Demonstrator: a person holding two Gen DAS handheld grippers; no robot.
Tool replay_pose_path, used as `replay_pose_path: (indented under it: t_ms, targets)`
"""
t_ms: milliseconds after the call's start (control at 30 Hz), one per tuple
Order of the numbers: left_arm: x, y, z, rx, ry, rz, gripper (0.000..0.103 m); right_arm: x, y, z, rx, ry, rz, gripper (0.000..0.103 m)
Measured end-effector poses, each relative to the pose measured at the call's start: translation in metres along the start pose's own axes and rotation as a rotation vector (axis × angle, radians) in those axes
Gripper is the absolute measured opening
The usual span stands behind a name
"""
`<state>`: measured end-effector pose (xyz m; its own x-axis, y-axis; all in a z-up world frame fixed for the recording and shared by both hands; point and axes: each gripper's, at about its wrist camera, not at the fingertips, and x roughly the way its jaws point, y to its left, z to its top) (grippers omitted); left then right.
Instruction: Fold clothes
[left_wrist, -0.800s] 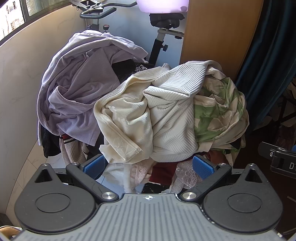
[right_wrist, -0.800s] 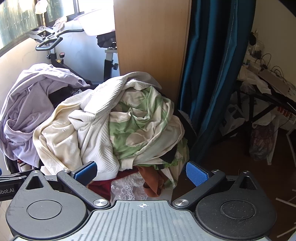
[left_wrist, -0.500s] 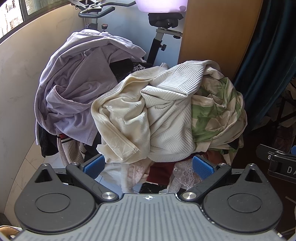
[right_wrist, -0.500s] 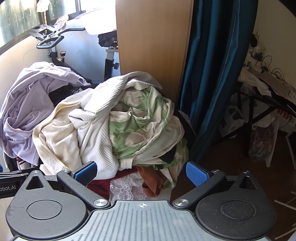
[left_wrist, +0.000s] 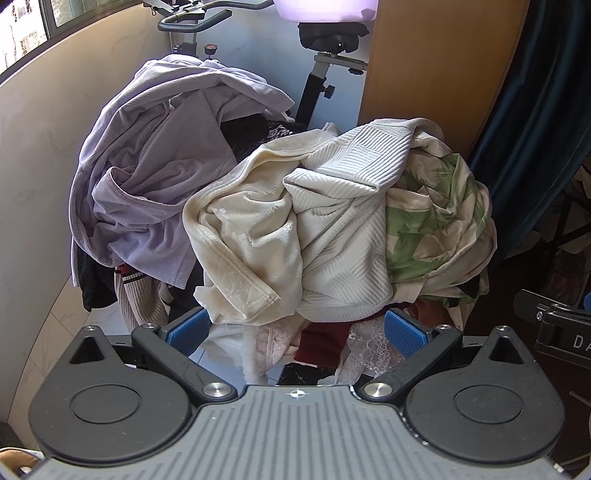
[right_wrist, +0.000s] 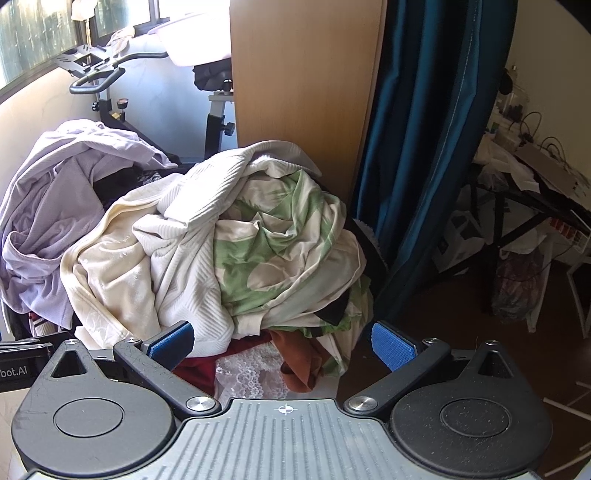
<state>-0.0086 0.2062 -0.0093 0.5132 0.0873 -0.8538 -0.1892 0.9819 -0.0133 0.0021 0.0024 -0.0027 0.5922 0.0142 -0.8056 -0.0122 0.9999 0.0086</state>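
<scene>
Both the left gripper (left_wrist: 293, 328) and right gripper (right_wrist: 282, 345) hover with fingers spread, holding nothing, just near of the clothes pile (left_wrist: 295, 229). Best to pinch one top garment, likely the cream cloth (left_wrist: 243, 243), by its hanging hem and lift it free.

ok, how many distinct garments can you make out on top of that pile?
4: lilac ribbed top at left, cream velvety garment in the middle, white textured knit beside it, green-and-cream leaf-print cloth at right. More lie half hidden underneath.
</scene>
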Motion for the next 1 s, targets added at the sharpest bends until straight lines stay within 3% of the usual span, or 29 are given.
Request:
replay_pose_path:
  t_ms: [1000]
  targets:
    - [0.000, 0.014, -0.003, -0.021, 0.030, 0.025, 0.103, 0.005, 0.016, 0.003, -0.035, 0.024, 0.025, 0.102]
